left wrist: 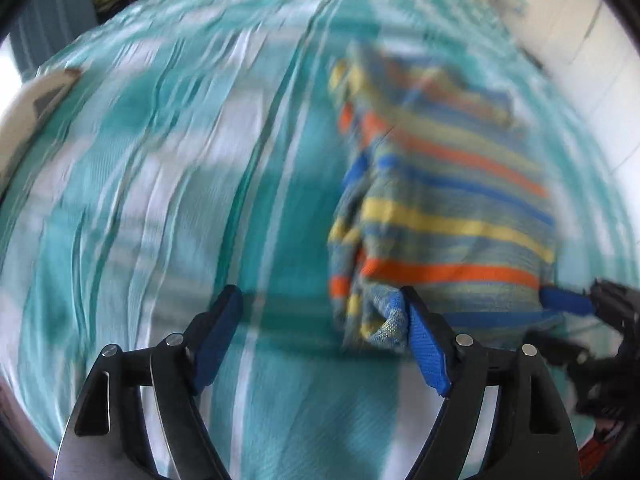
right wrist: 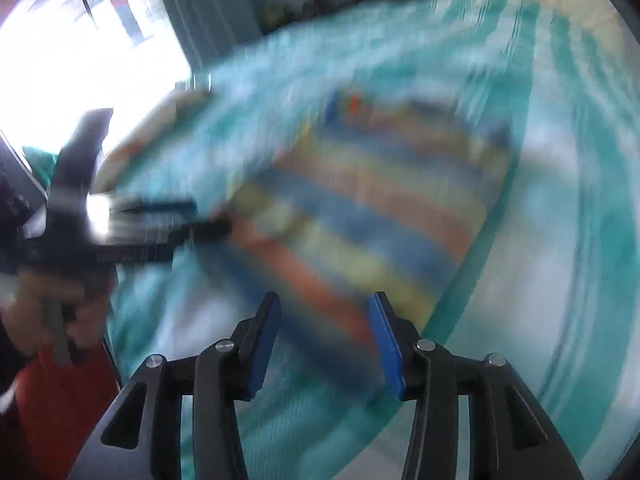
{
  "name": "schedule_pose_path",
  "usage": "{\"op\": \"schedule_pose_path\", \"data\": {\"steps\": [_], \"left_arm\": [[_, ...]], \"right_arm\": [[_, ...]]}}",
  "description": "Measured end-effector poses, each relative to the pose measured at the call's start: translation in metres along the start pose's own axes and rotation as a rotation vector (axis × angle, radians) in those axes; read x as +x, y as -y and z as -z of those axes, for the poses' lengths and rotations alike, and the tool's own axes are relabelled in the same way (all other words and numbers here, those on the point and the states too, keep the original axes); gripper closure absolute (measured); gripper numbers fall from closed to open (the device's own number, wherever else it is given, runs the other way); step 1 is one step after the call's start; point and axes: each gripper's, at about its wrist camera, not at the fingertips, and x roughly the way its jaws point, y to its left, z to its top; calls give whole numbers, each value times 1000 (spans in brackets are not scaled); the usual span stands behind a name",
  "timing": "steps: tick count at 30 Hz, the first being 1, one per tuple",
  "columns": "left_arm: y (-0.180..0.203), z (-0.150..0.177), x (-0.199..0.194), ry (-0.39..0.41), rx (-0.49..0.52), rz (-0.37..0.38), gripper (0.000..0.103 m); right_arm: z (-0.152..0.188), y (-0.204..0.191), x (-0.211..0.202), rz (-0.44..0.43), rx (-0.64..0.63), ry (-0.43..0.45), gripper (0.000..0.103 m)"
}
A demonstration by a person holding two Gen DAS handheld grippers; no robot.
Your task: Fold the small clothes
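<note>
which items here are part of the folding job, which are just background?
Job:
- striped garment, lying on the bed
- left gripper, open, beside the garment's near corner
- right gripper, open, over the garment

Background:
- teal striped bedspread
- pale pillow at the bed's edge
- curtain

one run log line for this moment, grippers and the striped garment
left gripper: open, empty | right gripper: open, empty | striped garment: folded, flat on teal striped bedsheet | views: motion-blurred
</note>
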Motion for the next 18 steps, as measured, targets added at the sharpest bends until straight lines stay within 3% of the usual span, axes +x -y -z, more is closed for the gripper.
{"op": "schedule_pose_path", "data": {"steps": [1, 2, 4, 6, 7, 8, 10, 18], "left_arm": [[0, 6, -7, 20, -5, -5, 22], [0, 11, -17, 33, -6, -21, 18], [4, 21, -38, 65, 11, -71, 13], [9, 30, -53, 101, 42, -96, 11], [13, 34, -59, 115, 56, -107, 10], [14, 36, -63, 124, 62, -117, 10], [19, 39, -68, 134, 67, -122, 10], [34, 45, -78, 144, 79, -121, 10]], "right_arm": [[16, -5, 7, 51, -11, -15, 56], [27, -14, -2, 104, -43, 47, 56], [40, -29, -26, 121, -39, 84, 56], [54, -35, -51, 79, 27, 142, 43], [63, -38, -62, 85, 52, 176, 23], [71, -40, -69, 103, 67, 201, 14], [85, -41, -77, 139, 95, 223, 14], [124, -28, -91, 143, 244, 192, 14]]}}
